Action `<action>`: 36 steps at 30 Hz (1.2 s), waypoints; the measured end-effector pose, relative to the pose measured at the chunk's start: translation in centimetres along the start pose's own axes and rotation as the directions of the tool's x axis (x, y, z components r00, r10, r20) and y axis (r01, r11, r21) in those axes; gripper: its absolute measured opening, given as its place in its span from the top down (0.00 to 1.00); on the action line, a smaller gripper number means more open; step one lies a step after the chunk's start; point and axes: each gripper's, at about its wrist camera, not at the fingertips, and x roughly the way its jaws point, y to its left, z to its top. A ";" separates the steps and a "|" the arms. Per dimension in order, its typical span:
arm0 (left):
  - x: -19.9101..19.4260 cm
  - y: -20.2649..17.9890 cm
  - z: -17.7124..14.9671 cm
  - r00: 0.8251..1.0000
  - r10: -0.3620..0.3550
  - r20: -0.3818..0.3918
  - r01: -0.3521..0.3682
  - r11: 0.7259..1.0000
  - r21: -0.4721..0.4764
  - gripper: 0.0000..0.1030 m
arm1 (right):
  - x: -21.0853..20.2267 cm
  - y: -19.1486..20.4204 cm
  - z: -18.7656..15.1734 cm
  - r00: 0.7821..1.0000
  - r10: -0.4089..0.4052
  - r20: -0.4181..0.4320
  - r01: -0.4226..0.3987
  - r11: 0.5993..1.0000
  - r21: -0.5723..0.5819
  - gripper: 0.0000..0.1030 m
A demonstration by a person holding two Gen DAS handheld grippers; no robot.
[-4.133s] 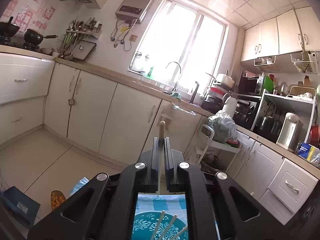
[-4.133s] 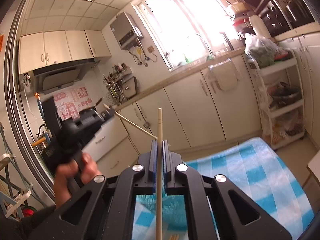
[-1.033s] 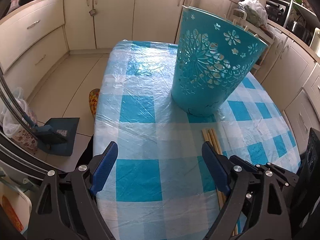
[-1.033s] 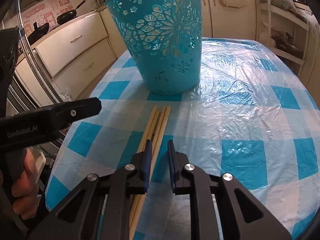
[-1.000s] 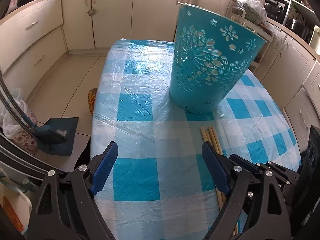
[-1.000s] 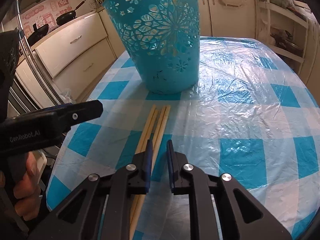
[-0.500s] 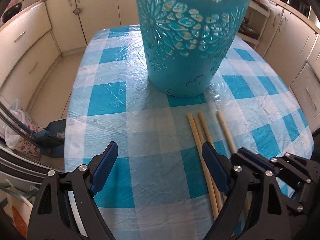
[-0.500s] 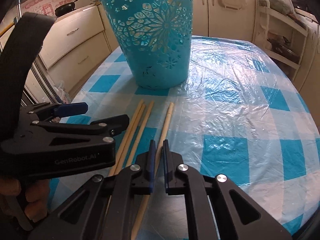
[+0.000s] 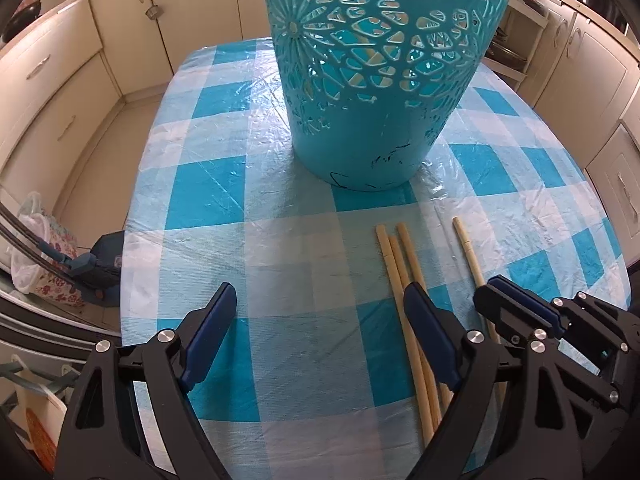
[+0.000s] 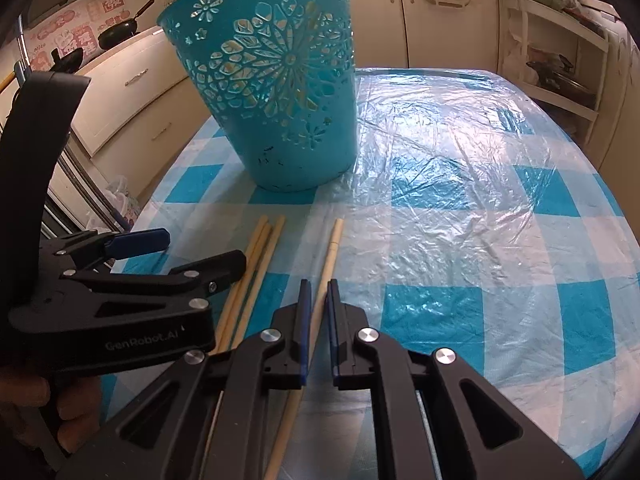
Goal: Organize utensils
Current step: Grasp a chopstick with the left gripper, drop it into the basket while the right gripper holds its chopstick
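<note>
On the tabletop [image 9: 208, 184], under a crinkled clear plastic sheet laid over a blue-and-white checked cloth, stands a teal plastic basket [image 9: 376, 80], round and tapering toward its base, its wall cut through with flower-shaped openings. Through those holes pale sticks show inside it. Black scuff marks run along its solid lower band.

Just in front of the basket lie four pale wooden chopsticks, slim and round. Three chopsticks [image 9: 404, 276] lie bunched, touching along their length; the single chopstick [image 9: 468, 256] lies apart to their right, its tip pointing toward the basket.

The left gripper [image 9: 320, 312] is spread wide and holds nothing, its blue pads hovering over bare cloth, with its right finger above the bundle. From the right wrist view the same gripper [image 10: 176, 252] comes in from the left, held by a hand [image 10: 40, 412] at the lower edge.

The right gripper [image 10: 318, 308] is drawn narrow, its two blue pads on either side of the single chopstick [image 10: 330, 256]; a sliver of gap shows on each side, so whether the pads actually pinch it I cannot tell. The stick runs on beneath the gripper toward the camera.

To the right of the chopsticks the cloth lies open and glossy out to the rounded table edge. Cream cabinets [image 9: 56, 80] ring the room beyond a strip of pale floor, and a white rack [image 10: 552, 44] stands past the far right corner.
</note>
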 end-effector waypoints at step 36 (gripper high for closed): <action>-19.6 3.2 9.1 0.768 -0.361 0.529 0.363 0.926 0.104 0.95 | 0.6 -2.8 0.8 0.991 0.136 -0.001 -0.135 0.986 0.093 0.95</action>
